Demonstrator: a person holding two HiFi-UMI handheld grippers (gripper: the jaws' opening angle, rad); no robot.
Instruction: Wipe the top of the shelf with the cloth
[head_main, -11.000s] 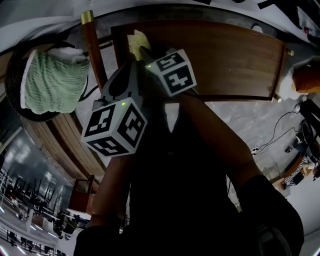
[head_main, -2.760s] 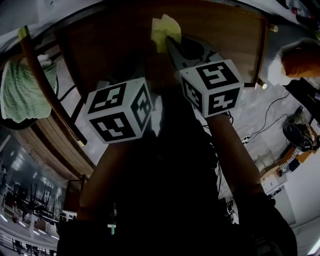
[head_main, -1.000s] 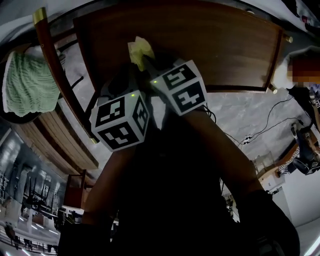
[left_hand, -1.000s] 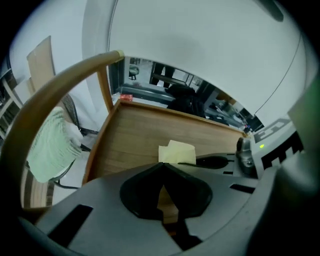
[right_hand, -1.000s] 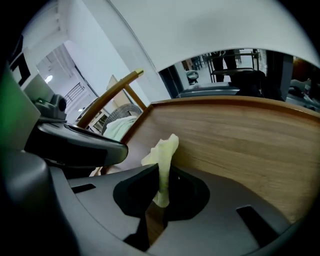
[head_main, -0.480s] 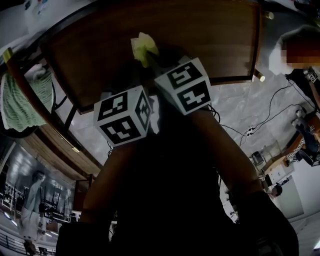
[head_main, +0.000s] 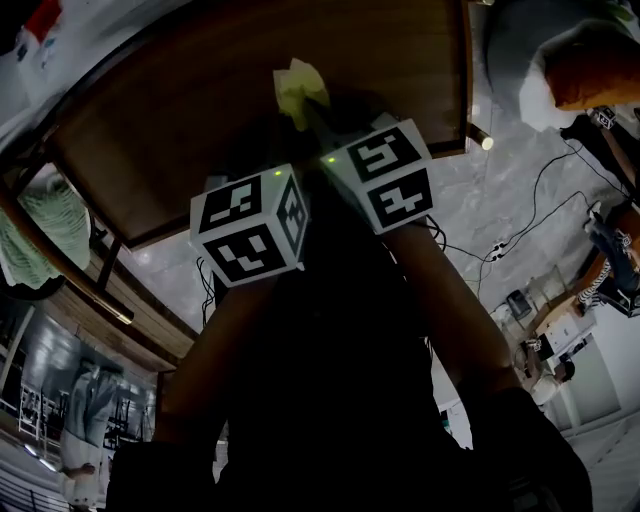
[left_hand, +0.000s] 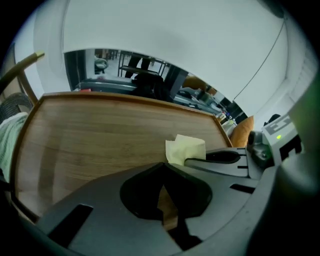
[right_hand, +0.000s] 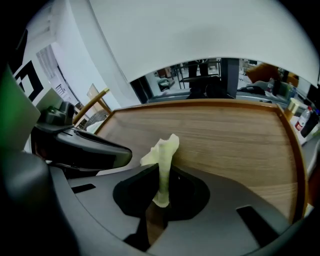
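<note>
Since 1 second ago my right gripper (right_hand: 161, 172), clamped on the yellow cloth (right_hand: 161, 155), seemed to slide rightward across the shelf top (right_hand: 225, 135), so I judged the wipe mid-stroke. The cloth stuck out past its tips, onto the wood. My left gripper (left_hand: 163, 167) sat just beside it, jaws together on nothing.

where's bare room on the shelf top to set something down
The shelf top is bare left of the yellow cloth up to the rim by the green towel, along the far rim, and toward the right rim. Crowded only near-middle: left gripper and right gripper, which pinches it.
</note>
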